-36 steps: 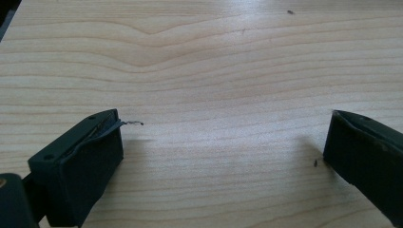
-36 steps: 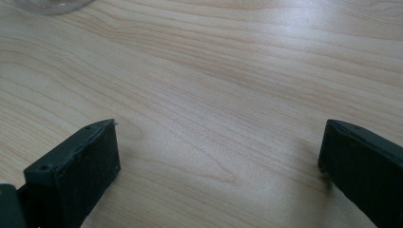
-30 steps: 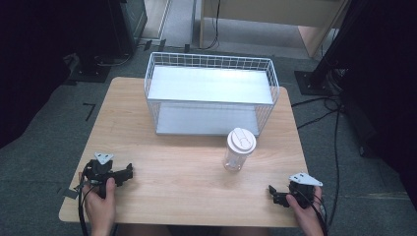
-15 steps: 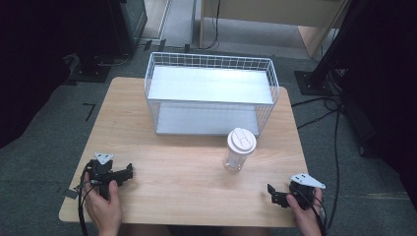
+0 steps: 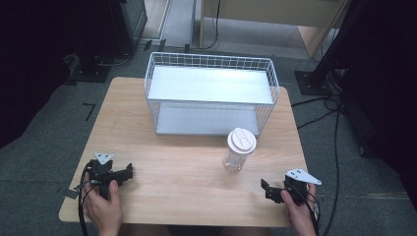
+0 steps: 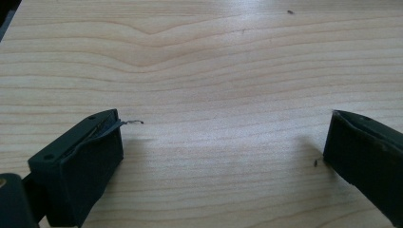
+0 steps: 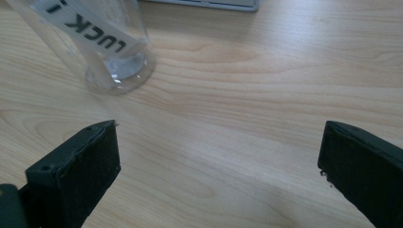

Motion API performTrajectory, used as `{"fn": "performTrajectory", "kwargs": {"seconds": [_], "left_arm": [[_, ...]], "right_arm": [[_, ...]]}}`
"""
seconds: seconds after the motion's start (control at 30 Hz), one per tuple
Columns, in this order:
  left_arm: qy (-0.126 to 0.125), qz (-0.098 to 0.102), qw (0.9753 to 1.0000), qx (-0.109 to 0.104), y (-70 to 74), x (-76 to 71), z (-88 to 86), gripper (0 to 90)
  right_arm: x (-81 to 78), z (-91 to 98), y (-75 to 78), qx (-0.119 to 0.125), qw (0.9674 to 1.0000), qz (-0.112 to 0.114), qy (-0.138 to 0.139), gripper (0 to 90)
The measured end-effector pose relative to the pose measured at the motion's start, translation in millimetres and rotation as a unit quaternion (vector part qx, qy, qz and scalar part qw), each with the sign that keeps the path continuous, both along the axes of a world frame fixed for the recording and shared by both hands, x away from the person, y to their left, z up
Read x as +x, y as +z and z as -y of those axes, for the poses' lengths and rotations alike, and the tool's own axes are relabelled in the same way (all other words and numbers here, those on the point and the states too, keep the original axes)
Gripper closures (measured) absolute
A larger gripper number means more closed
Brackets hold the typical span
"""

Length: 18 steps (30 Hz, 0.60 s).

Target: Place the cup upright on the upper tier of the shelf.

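High view first: your left gripper (image 5: 120,175) rests at the lower left of the frame on the wooden table (image 5: 187,162), and your right gripper (image 5: 271,191) sits at the lower right, both well short of anything. A clear cup (image 5: 239,149) with a white lid stands upright right of centre, just in front of the wire basket (image 5: 210,93).

Left gripper view: your jaws stand wide apart over bare wood, holding nothing.

Right gripper view: your jaws are spread wide too, and the cup (image 7: 100,45) rises at the upper left, near but apart from them.

You look to be at the very start, before any reach. Your next move likely calls for swinging the right gripper toward the cup and straddling its body squarely before closing.
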<state>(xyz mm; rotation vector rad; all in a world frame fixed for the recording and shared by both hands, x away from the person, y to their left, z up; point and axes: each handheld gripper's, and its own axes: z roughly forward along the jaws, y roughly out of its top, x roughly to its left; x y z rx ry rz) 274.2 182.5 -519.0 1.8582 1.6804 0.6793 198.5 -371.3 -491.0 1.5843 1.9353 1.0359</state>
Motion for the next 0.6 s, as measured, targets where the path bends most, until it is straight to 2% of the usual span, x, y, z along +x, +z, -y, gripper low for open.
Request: {"fn": "performTrajectory", "kwargs": {"seconds": [0.1, 0.37, 0.6], "left_arm": [[0.000, 0.000, 1.0000, 0.000, 0.0, 0.0, 0.0, 0.0], [0.000, 0.000, 1.0000, 0.000, 0.0, 0.0, 0.0, 0.0], [0.000, 0.000, 1.0000, 0.000, 0.0, 0.0, 0.0, 0.0]], "right_arm": [[4.0, -8.4, 3.1, 0.005, 0.9999, 0.005, 0.010, 0.0], [11.4, -20.7, 6.6, 0.014, 0.9998, 0.006, 0.011, 0.0], [17.9, -32.3, 11.0, 0.018, 0.9995, 0.011, 0.023, 0.0]]}}
